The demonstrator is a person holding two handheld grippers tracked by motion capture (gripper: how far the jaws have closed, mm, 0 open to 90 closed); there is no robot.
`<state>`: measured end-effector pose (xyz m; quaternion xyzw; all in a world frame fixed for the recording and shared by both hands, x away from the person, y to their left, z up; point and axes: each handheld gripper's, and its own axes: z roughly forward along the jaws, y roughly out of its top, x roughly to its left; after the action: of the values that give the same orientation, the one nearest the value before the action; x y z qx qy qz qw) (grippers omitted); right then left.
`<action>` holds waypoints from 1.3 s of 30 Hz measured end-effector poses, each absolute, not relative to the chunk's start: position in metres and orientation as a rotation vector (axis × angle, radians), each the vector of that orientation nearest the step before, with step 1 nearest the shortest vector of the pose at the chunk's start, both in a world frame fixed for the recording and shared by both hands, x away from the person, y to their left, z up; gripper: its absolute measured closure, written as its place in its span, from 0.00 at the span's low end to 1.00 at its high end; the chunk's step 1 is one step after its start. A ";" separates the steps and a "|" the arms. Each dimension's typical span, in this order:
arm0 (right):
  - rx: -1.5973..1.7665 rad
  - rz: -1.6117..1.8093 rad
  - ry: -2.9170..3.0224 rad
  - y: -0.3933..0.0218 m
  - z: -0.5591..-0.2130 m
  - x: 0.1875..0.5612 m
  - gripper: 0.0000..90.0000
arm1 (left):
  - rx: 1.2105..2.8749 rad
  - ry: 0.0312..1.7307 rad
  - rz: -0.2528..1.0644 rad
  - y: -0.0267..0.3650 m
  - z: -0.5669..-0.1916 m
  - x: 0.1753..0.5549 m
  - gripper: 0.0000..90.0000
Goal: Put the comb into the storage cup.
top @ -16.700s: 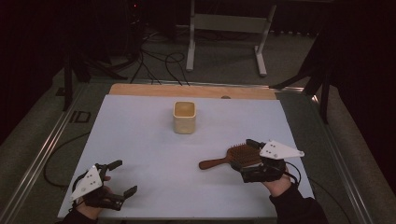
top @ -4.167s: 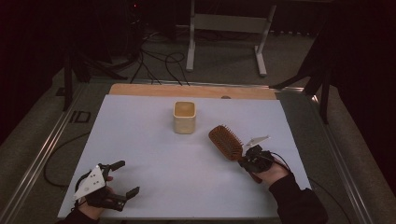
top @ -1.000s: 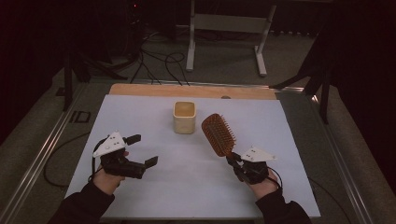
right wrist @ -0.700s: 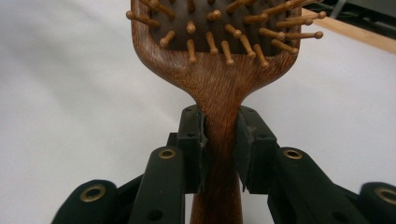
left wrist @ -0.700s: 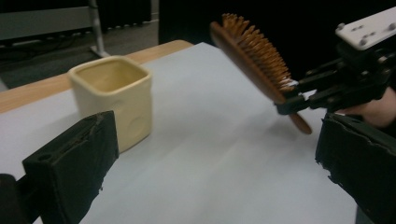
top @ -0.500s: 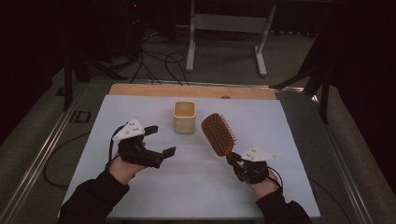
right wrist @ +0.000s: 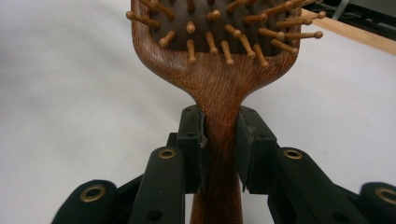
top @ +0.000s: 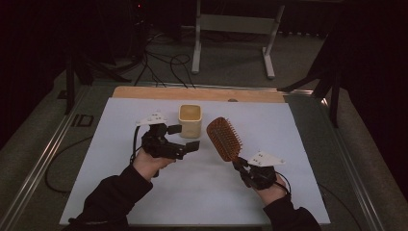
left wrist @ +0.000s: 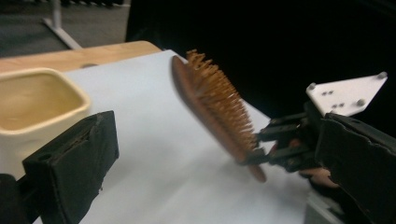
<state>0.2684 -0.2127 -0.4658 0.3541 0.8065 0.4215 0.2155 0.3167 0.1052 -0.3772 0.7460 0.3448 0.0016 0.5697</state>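
Right gripper view showed the brush (right wrist: 219,70) clamped by its handle between the right tool's (right wrist: 219,149) pads, its head raised beyond the tips. Left of it, the left tool (top: 185,137) hovered with jaws apart, a cup (top: 190,120) just past them, above the surface (top: 298,125).

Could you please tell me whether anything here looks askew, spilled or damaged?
Nothing stands out. The hairbrush is tilted only because the right hand-held gripper clamps its handle; the cup stands upright, unspilled.
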 end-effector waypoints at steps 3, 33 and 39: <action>0.990 1.170 2.232 -0.211 -0.466 0.268 0.82 | 1.729 0.829 -0.049 0.093 -0.381 0.322 0.00; 0.954 1.171 2.249 -0.211 -0.464 0.266 0.82 | 1.571 1.027 -0.324 0.028 -0.431 0.361 0.15; 0.968 1.172 2.251 -0.210 -0.464 0.266 0.82 | 1.571 1.019 -0.351 0.022 -0.434 0.360 0.22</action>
<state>0.2658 -0.2098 -0.4641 0.3483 0.8100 0.4218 0.2113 0.3601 0.0217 -0.4340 0.6722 0.4357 -0.1502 0.5795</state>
